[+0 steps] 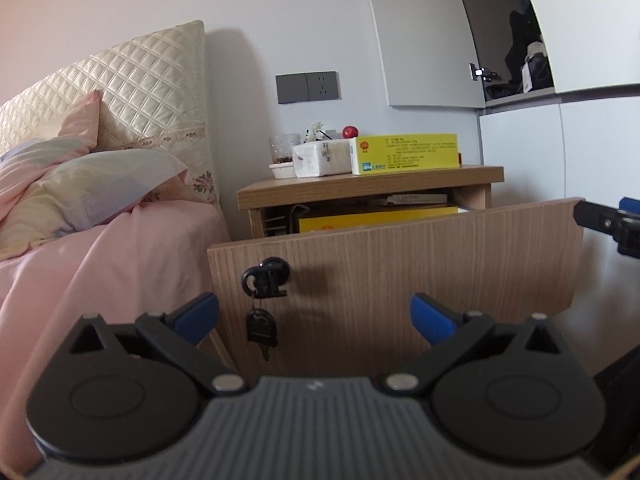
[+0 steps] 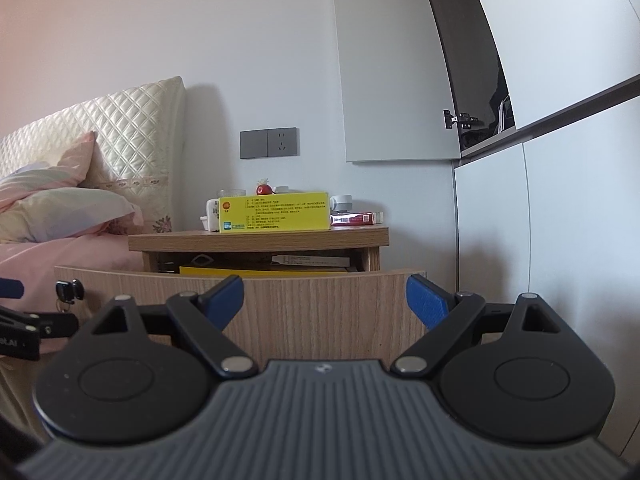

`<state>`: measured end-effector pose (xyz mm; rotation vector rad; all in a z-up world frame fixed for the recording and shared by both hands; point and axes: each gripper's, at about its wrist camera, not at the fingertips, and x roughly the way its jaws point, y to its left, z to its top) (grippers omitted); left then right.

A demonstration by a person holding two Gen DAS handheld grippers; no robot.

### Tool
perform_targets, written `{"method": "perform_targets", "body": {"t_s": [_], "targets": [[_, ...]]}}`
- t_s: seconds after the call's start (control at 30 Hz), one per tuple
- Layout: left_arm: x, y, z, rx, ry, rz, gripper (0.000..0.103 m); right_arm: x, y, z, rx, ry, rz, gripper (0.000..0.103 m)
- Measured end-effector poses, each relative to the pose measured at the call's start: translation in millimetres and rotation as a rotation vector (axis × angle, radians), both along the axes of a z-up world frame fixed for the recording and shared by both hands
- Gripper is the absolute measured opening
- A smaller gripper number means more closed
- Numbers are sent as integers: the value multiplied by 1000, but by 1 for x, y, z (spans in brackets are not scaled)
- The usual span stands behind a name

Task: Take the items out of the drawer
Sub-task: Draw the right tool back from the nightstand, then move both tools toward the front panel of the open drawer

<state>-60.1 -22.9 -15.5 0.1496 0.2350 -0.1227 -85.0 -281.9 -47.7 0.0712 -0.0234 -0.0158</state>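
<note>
L tongs [image 1: 314, 318] spread wide, nothing between the blue pads, aimed at the drawer [image 1: 394, 268] front, close to it but not touching. R tongs [image 2: 325, 300] also wide and empty, facing the same front from further right; in the L view they show at the far right edge, beside the drawer's right end.

Drawer is pulled out from the nightstand [image 1: 368, 186]. Inside, over the front's top edge: a yellow box [image 1: 378, 218] lying flat, a pale flat pack [image 2: 310, 261] above/behind it, something dark at the left, can't tell what. A lock [image 1: 266, 276] w/ a key [image 1: 262, 330] hanging from it sits on the drawer front's left part.

On the worktop: second yellow box [image 2: 275, 211] standing on its long edge, tissue pack [image 1: 322, 158] just left of it, glass [image 1: 284, 147] w/ small white tray further left, red round thing [image 1: 350, 132] behind, red-white pack [image 2: 356, 219] to the right.

Bed [image 1: 100, 248] w/ pink cover and pillows is left of the nightstand; grey wall socket [image 1: 308, 87] above; cupboard door [image 1: 420, 32] ajar at upper right.
</note>
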Motion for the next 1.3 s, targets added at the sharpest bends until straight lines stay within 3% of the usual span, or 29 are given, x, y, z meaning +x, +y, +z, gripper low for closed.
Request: {"method": "perform_targets", "body": {"t_s": [1.3], "targets": [[48, 2, -28, -53, 87, 13, 103, 39, 2, -18, 72, 73, 44, 90]]}}
